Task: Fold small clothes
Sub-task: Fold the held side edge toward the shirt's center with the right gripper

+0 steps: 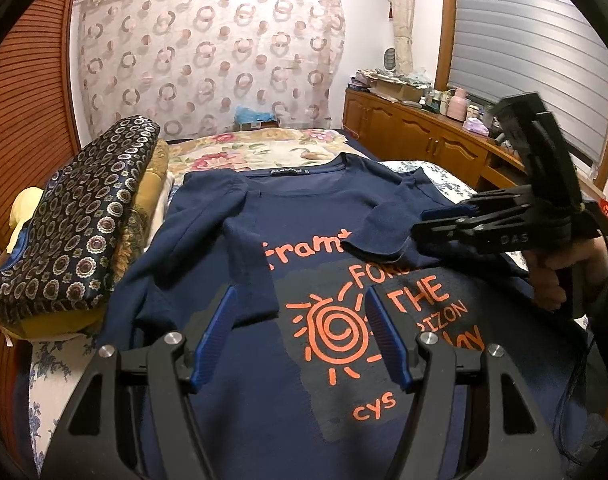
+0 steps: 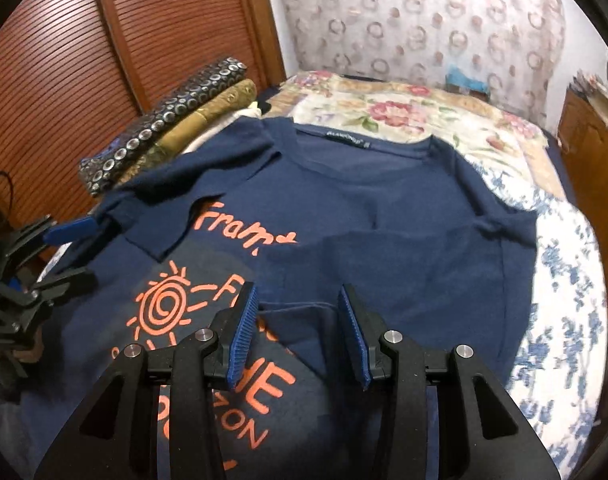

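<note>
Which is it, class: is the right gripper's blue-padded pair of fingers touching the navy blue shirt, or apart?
Cannot tell. In the right wrist view the right gripper has open jaws, empty between them, over the navy blue shirt, but no clear gap shows.

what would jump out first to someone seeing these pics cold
The navy shirt spread on the bed, with its bright orange sun print and lettering, fills the middle. Both sleeves are already folded in across the chest. Left of it sits a stack of patterned cushions against the slatted wooden wall, and a floral bedspread lies beyond the collar.
</note>
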The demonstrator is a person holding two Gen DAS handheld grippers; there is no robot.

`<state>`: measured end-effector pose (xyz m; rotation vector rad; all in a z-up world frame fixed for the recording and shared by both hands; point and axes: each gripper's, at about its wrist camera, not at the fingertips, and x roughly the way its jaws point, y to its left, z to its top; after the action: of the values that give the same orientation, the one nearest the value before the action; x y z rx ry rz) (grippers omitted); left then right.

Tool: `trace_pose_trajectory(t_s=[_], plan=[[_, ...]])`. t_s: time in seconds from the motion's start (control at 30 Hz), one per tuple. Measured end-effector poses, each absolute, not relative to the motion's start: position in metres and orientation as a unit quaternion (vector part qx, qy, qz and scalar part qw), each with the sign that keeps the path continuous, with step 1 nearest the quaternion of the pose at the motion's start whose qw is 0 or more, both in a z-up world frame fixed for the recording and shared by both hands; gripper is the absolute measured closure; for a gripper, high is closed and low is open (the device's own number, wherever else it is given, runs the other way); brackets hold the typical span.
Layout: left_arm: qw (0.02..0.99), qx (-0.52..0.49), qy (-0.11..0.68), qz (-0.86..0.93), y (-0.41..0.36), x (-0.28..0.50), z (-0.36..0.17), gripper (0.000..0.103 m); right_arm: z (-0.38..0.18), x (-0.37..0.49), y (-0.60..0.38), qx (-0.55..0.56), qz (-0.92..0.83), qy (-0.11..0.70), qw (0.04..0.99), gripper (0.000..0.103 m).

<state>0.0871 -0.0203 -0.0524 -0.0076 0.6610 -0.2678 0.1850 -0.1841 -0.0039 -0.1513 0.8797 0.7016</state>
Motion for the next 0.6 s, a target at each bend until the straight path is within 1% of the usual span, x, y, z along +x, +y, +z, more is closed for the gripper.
trace_pose_trajectory(t_s=[0.2,0.43,0.6], plan=[[0.937,-0.006,0.323,-0.130,-0.020,0.086,-0.053,0.037,0.009,0.177,-0.214,-0.095,0.288,0.399,0.865,0.061],[0.936,-0.004,0.327,-0.133,-0.022,0.085,-0.054,0.037,-0.007,0.173,-0.247,-0.087,0.262,0.426,0.862,0.061],[0.935,-0.002,0.330,-0.132,-0.023,0.086,-0.055,0.037,-0.015,0.167,-0.248,-0.077,0.268,0.435,0.856,0.061]])
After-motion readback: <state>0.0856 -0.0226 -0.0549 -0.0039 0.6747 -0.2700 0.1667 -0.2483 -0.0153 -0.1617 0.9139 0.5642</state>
